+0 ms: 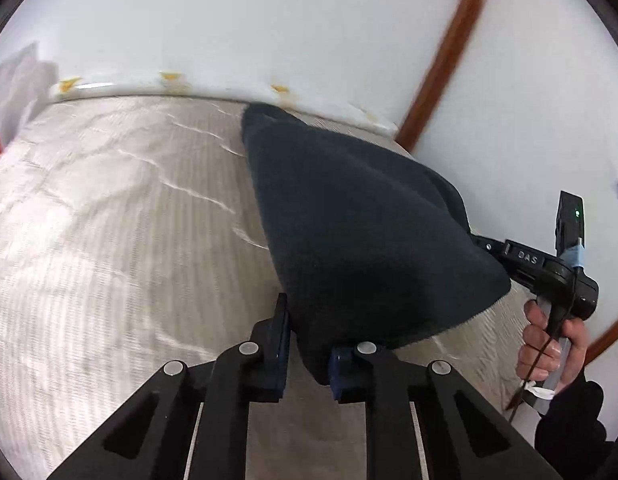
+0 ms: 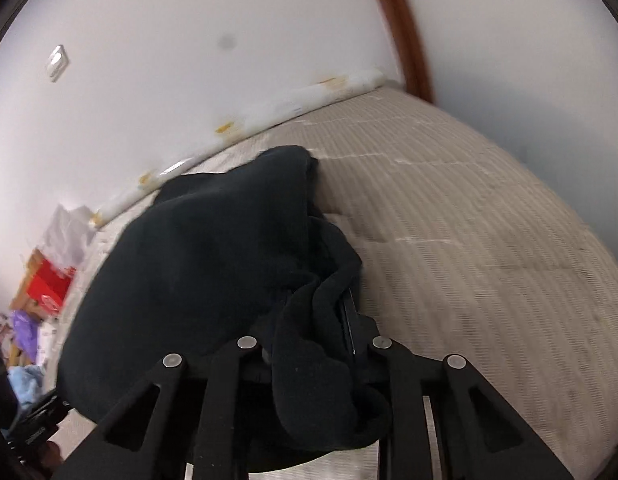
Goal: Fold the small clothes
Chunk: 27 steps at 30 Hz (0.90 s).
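**Dark fleece garment held up over the mattress by both tools**

The dark navy, fuzzy fleece garment [image 1: 349, 220] you are working on hangs in a bunched, draped sheet above the beige ribbed mattress [image 1: 109, 220], with its far end trailing down to the mattress near the wall. It looks thick and soft, with a stitched hem along its lower edge and rolled folds on the side nearest your right tool.

Your left tool [image 1: 309, 356] points forward over the mattress, and its blue-padded fingers [image 1: 279, 344] are drawn narrow, pinching one lower corner of the garment between them. Your right tool [image 2: 309, 344] reaches in from the side; the cloth spills over and between its fingers, so it is gripping a bunched edge, though the fingertips themselves are buried in fabric. From the left wrist view, your right hand [image 1: 549, 344] is wrapped around the right tool's handle, dark sleeve at the wrist.

Beside the mattress, a red cardboard box [image 2: 49, 284] sits among loose white, purple and pale blue items; what it holds cannot be made out.
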{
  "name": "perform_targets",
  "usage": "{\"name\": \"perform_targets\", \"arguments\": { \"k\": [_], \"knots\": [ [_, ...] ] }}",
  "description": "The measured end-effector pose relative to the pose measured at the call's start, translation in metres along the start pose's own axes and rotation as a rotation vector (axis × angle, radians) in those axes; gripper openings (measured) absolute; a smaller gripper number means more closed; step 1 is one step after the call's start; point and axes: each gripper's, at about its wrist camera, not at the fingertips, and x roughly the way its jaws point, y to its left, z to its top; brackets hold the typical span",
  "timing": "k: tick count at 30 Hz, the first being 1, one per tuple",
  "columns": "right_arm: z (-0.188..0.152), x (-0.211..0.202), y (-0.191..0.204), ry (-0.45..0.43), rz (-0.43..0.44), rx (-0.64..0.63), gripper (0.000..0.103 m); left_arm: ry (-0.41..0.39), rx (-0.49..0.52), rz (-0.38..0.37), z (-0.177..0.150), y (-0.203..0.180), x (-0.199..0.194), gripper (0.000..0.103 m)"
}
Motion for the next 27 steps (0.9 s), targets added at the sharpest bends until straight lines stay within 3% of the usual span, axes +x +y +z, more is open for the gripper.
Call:
{"name": "perform_targets", "arguments": {
  "k": [9,12,16,20,27],
  "knots": [
    [-0.016,0.040,0.109,0.053,0.161,-0.116,0.022,-0.057,-0.100,0.168,0.009,0.092,-0.048,0.015],
    [-0.024,0.039,0.133,0.041,0.182,-0.176,0.022,-0.030,-0.120,0.170,0.003,0.104,-0.052,0.015],
    [-0.036,0.021,0.126,0.014,0.175,-0.213,0.022,-0.008,-0.105,0.185,-0.004,0.095,-0.043,0.016],
    [-0.046,0.009,0.111,0.048,0.140,-0.252,0.024,0.002,-0.119,0.174,-0.006,0.096,-0.048,0.020],
    [-0.041,-0.037,0.105,-0.055,0.080,-0.291,0.028,-0.063,-0.124,0.079,-0.030,0.096,-0.088,0.042]
  ]
}}
